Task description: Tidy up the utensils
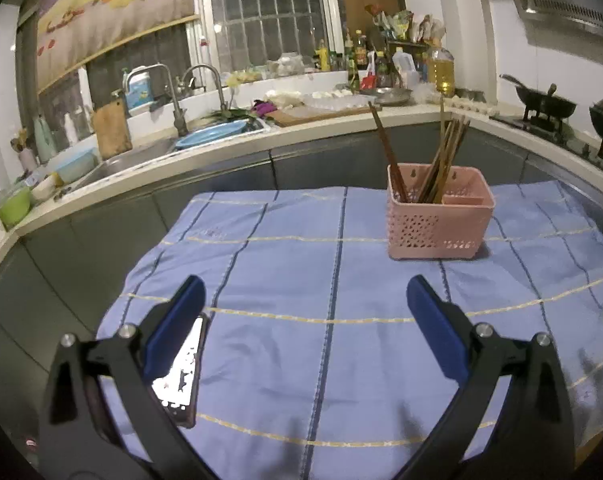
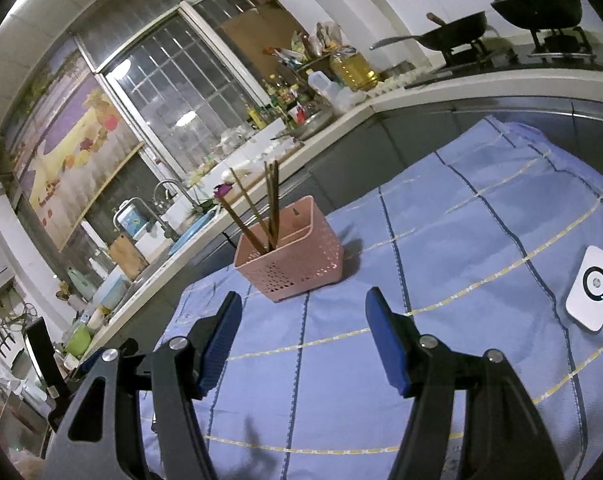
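Blue-padded jaws of the left gripper (image 1: pixel 305 320) are standing spread wide with nothing between them, hovering over the blue checked cloth (image 1: pixel 301 264) that is covering the bench. The right gripper (image 2: pixel 303 340) is likewise standing spread and empty above the same cloth.

Taking the pink perforated basket (image 1: pixel 437 216) as the landmark: it is sitting upright on the cloth ahead of both pairs of jaws, to the right of the line the left gripper is pointing along, and slightly left of the right gripper's line. Judging from the two views, the right gripper is looking somewhat nearer to it.

Brown chopsticks (image 1: pixel 441 164) are standing in the basket's large compartment, long axes running steeply upward; one pair (image 1: pixel 387 152) is leaning away to the left while the main bundle is tilting right, tips poking well above the rim. The small side compartment seems empty.

Left of the basket and close under the left gripper, a lit phone (image 1: pixel 179 372) is lying on the cloth. Right of the basket, a white charger pad (image 2: pixel 591 292) is resting well apart.
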`<state>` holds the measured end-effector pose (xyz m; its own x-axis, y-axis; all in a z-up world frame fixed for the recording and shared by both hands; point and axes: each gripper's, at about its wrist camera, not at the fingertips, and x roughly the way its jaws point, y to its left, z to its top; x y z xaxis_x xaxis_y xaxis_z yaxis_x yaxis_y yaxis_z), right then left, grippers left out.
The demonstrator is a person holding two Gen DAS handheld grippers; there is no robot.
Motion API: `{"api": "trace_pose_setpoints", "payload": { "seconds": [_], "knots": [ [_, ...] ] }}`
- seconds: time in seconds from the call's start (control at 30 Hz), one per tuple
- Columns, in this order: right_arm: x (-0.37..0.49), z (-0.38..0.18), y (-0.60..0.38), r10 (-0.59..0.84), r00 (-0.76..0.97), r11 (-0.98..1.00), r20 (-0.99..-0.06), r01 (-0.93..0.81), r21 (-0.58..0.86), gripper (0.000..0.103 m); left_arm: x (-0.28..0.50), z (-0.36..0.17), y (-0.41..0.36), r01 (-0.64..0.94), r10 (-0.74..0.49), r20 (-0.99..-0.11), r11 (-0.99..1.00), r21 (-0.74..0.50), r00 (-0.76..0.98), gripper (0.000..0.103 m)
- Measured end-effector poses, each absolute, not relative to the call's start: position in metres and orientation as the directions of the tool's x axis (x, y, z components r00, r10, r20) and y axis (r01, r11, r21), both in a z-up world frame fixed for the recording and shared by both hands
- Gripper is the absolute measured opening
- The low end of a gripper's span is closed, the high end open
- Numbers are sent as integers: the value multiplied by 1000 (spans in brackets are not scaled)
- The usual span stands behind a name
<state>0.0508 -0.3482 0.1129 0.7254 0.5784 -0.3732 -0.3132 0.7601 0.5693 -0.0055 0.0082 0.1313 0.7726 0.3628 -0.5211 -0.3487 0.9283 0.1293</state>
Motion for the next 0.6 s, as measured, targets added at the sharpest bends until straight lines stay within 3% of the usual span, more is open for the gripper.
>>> {"api": "trace_pose_setpoints", "payload": {
  "seconds": [0.6],
  "knots": [
    [68,90,-342,593,687,755,-421,-293,586,65,10,112,17,-371,385,-560,917,144,734,97]
  ]
}}
